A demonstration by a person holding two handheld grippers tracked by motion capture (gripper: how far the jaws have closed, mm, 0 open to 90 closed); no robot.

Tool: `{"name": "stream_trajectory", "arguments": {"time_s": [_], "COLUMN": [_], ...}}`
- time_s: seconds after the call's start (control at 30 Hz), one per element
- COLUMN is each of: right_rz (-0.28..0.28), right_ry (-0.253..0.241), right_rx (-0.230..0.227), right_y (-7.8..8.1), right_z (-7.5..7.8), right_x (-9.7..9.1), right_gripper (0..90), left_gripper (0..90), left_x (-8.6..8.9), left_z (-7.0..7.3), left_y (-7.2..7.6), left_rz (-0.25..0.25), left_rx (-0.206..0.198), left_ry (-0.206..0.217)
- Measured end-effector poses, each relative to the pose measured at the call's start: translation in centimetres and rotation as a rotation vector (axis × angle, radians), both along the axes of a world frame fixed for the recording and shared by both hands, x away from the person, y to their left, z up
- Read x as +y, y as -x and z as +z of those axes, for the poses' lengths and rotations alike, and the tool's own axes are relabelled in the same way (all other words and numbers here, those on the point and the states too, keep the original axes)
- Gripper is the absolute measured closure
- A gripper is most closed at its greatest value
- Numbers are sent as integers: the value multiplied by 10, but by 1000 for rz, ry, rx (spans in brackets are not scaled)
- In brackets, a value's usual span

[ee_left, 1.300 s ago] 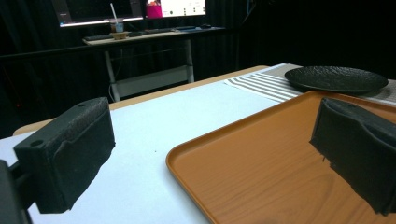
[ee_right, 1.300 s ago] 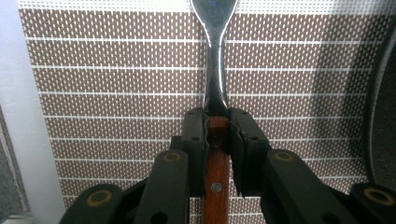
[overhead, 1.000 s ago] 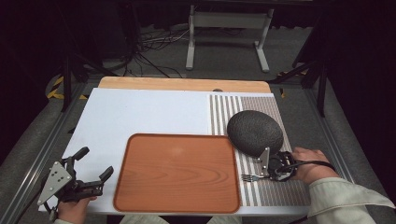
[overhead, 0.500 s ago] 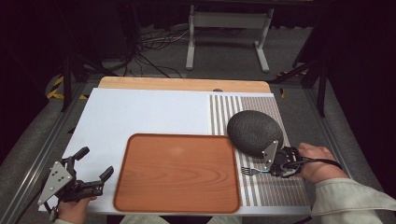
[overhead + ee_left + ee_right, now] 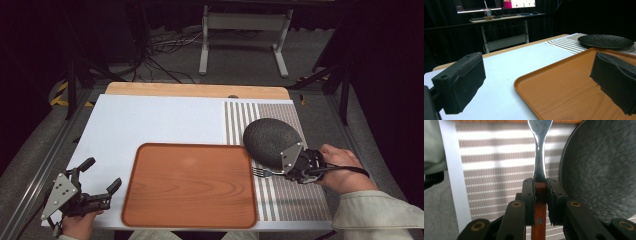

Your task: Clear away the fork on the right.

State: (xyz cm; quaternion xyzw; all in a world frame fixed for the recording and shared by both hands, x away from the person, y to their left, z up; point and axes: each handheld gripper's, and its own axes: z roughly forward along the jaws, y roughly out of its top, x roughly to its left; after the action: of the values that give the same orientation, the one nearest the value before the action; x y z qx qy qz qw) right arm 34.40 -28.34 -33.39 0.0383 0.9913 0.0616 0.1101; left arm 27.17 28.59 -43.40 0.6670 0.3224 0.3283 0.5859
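Note:
A fork (image 5: 264, 173) with a metal head and a brown wooden handle hangs above the striped placemat (image 5: 295, 202). My right gripper (image 5: 289, 174) is shut on that handle. Seen along its jaws, the right gripper (image 5: 540, 187) clamps the handle from both sides, and the fork (image 5: 539, 152) points away from me. A dark round plate (image 5: 272, 140) lies just beside it on the placemat; the same plate (image 5: 599, 170) is to the right of the jaws. My left gripper (image 5: 103, 173) rests open at the near left corner, holding nothing, just left of the orange-brown tray (image 5: 190, 185).
In the left gripper view the tray's rim (image 5: 529, 82) runs between the open jaws and the plate (image 5: 605, 41) lies far right. A white mat (image 5: 150, 120) covers the table's left and middle. A wooden strip (image 5: 195, 90) edges the far side. Behind stands a metal frame (image 5: 245, 22).
My right gripper has lifted the fork off the striped placemat and now holds it higher, closer to the plate's near edge. The left gripper has stayed put.

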Motion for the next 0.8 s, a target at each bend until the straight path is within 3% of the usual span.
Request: {"name": "stream_trajectory", "arguments": {"time_s": [0.37, 0.67, 0.8], "right_rz": [-76, -174, -260], "right_ry": [-131, -222, -263], "right_rx": [-31, 9, 29], "right_y": [1, -3, -6], "right_z": [24, 29, 30], "right_x": [20, 34, 40], "right_gripper": [776, 776, 776], "left_gripper": [4, 4, 4], "left_x": [0, 0, 0], "left_z": [0, 1, 1], "left_y": [0, 1, 1], "left_rz": [0, 0, -1], "left_rx": [-3, -4, -4], "left_ry": [0, -1, -3]}}
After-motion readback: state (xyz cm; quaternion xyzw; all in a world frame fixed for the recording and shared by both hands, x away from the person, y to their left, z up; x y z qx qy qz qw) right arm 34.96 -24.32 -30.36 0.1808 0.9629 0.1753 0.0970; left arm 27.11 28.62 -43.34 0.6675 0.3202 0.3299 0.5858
